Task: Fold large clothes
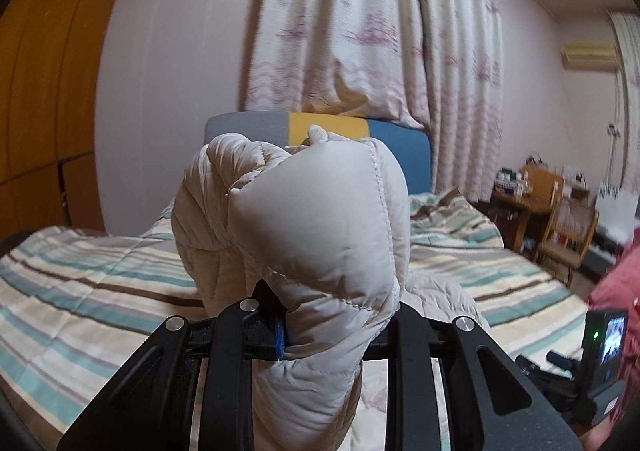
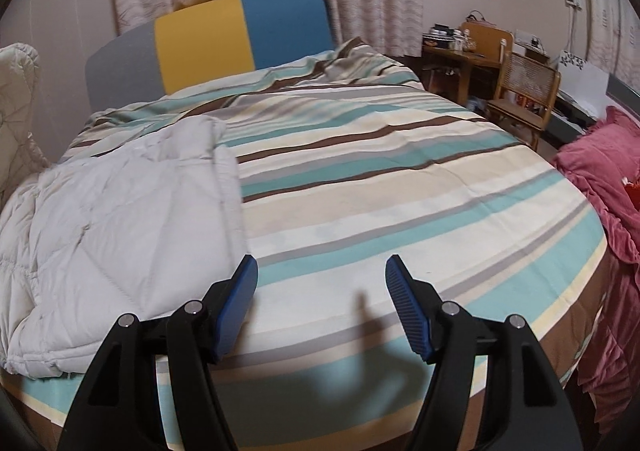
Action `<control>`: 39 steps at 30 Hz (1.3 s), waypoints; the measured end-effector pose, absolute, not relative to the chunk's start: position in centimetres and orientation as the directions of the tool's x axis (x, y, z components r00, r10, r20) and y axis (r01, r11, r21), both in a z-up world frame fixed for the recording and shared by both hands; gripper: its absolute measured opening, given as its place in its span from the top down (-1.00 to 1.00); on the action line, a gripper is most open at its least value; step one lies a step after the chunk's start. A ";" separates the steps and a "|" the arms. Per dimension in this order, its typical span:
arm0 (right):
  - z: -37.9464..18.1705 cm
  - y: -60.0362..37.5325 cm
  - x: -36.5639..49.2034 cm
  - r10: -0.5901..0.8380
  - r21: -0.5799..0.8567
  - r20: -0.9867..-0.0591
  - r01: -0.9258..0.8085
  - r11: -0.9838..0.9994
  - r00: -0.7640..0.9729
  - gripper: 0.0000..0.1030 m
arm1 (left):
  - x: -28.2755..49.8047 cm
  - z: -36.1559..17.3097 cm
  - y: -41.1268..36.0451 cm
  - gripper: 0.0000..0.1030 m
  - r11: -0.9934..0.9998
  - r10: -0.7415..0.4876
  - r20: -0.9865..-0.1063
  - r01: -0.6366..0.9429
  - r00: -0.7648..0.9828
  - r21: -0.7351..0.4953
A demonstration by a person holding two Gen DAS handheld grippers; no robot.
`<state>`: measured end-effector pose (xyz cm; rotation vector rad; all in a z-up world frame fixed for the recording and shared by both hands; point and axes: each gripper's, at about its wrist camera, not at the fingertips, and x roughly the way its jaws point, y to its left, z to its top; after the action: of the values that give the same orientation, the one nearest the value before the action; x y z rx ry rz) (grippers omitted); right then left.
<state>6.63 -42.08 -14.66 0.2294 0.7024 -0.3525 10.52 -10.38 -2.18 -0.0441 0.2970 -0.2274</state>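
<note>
Clamped in my left gripper (image 1: 320, 335), a bunched fold of the pale grey quilted puffer jacket (image 1: 304, 227) lifts above the striped bed (image 2: 400, 191); my right gripper's (image 2: 322, 291) fingers gape empty beside the jacket's spread remainder.

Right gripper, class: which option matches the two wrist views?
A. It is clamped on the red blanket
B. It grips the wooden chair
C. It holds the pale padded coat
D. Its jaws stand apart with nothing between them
D: the right gripper has only striped bedspread showing between its blue pads, while the left gripper pinches the pale padded coat.
</note>
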 end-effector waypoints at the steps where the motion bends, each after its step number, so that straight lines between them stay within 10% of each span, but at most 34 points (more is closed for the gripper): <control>1: -14.6 -42.2 6.7 -0.239 0.091 -0.665 0.394 0.915 0.708 -0.29 | 10.6 -2.3 -11.0 0.54 0.973 -0.232 -0.290 0.223 0.928 -0.063; 24: -15.0 -45.9 5.9 -0.259 0.145 -0.671 0.465 0.873 0.695 -0.29 | 12.4 -9.2 -25.0 0.39 0.876 -0.350 -0.445 0.456 0.824 0.155; 30: -15.1 -46.4 5.5 -0.244 0.166 -0.669 0.461 0.872 0.702 -0.29 | 12.3 -11.8 -26.8 0.09 0.826 -0.394 -0.475 0.529 0.787 0.192; 34: -15.0 -46.6 5.3 -0.201 0.208 -0.659 0.433 0.877 0.725 -0.30 | 11.9 -12.8 -27.0 -0.56 0.757 -0.505 -0.501 0.640 0.703 0.134; 39: -14.9 -46.2 5.3 -0.180 0.216 -0.654 0.409 0.886 0.735 -0.31 | 11.9 -12.6 -25.5 -0.61 0.695 -0.611 -0.496 0.718 0.616 0.037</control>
<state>5.31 -46.17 -14.94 0.3619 0.6726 -0.3315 11.89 -25.49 -12.57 0.2424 0.4766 -0.7740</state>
